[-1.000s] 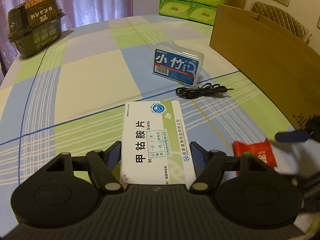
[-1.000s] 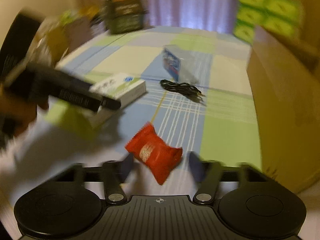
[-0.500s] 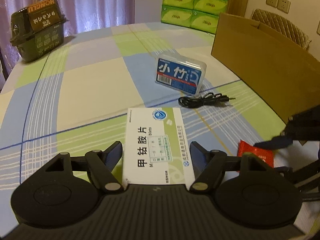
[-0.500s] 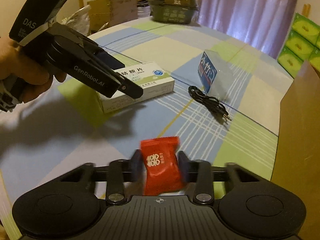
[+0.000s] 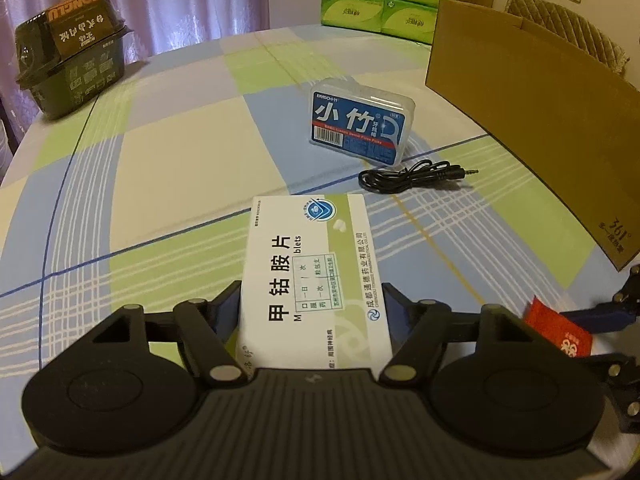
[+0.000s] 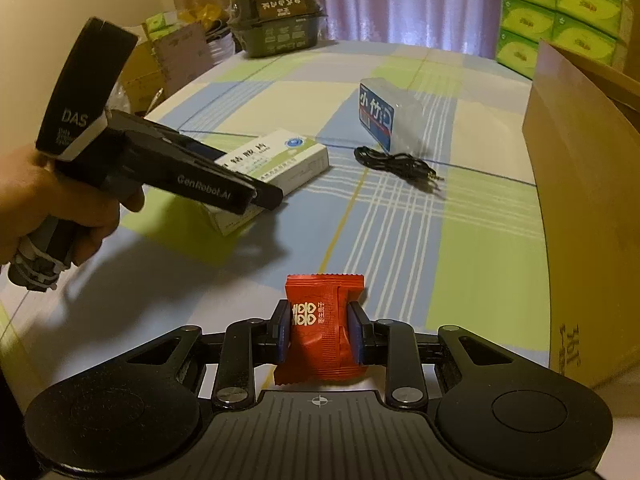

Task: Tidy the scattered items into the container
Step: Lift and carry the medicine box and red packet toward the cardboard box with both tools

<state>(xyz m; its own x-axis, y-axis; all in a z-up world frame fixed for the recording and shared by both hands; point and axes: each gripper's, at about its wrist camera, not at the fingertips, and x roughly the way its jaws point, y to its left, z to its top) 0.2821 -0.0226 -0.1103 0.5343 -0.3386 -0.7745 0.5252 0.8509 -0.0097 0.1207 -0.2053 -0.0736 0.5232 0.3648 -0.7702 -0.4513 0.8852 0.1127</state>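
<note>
1. Progress: both grippers are engaged, and no item is seen inside the tall brown cardboard box (image 5: 532, 120), which I take to be the container. Its inside faces away from both cameras, so its contents cannot be told.
2. Right gripper (image 6: 319, 332): jaws clenched on a small red foil snack packet (image 6: 322, 330), pads pressing its two sides. The packet appears lifted clear of the checked blue-green tablecloth (image 5: 168, 168), though the contact underneath is not visible. The cardboard box stands ahead and to the right of this gripper.
3. Left gripper (image 5: 312, 312): jaws straddle the near end of a flat white-and-green cardboard medicine box (image 5: 312, 276). The pads sit at or very near its long sides; whether they grip cannot be told. In the right wrist view the medicine box appears to rest on the cloth, but the gripper body covers the grasp.
4. Left to do, by my estimate: both held items to be carried over the box wall, then two more fetched, namely a clear plastic floss-pick case with a blue label (image 5: 360, 126) and a coiled black audio cable (image 5: 412, 176). Both lie ahead of the left gripper, just beside each other, near the box wall.
5. Dark green packaged food tub (image 5: 70, 68), far ahead-left at the table edge: unclear if part of the task.
6. Person: only a hand (image 6: 52, 204) on the left handle shows.
</note>
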